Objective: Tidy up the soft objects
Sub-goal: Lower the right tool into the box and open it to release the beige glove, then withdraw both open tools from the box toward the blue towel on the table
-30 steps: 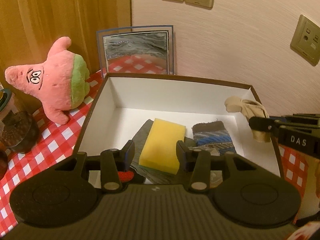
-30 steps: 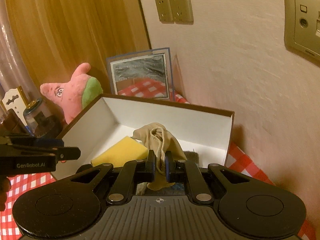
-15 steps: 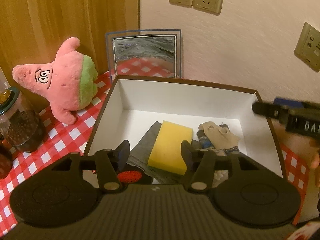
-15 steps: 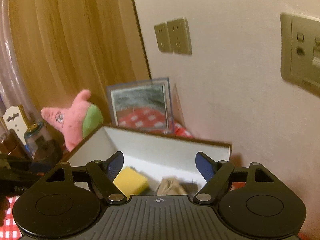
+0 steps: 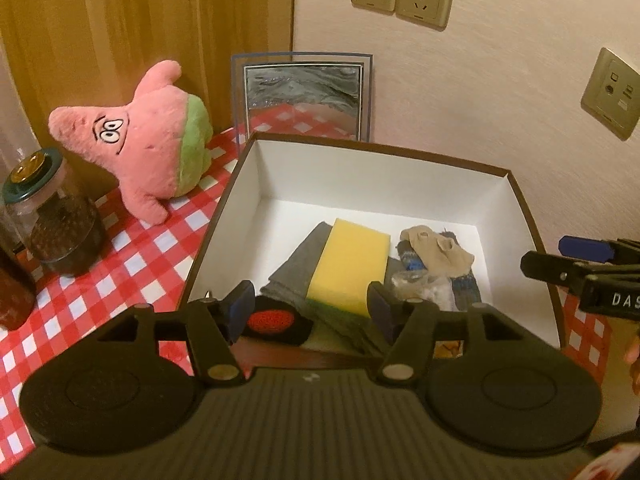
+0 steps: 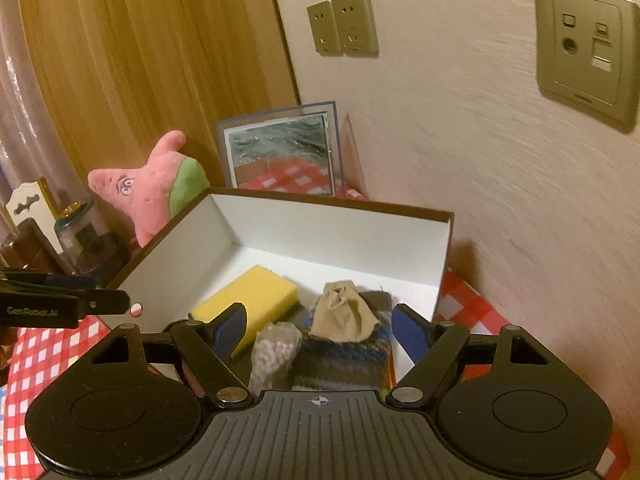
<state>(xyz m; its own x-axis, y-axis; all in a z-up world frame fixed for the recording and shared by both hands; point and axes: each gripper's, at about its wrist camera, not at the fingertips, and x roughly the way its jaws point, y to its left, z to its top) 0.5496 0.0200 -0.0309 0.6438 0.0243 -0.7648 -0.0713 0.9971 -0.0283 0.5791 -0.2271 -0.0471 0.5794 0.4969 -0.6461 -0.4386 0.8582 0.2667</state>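
Red-and-white checked counter (image 5: 132,256) in a wall corner, with a white-lined box (image 5: 256,184) as the landmark for everything. So what's new: a second ago the right tool (image 6: 320,330) was pinching the beige sock (image 6: 340,316) over the box; now its jaws have sprung wide and stand empty, and the sock sits inside the box, slumped on the striped cloth (image 6: 344,356) by the right wall. That's one soft item filed away. The left tool (image 5: 310,308) has just been opening too, with nothing pressed between its pads, and it hovers over the box's near edge. Already inside the box: a sponge (image 5: 352,260) in the middle on a grey cloth (image 5: 300,268), plus a small clear bag (image 6: 276,348) near the front. The plush (image 5: 148,140) is outside, just left of the box, so my guess is that's next, and both tools look free to grab it.
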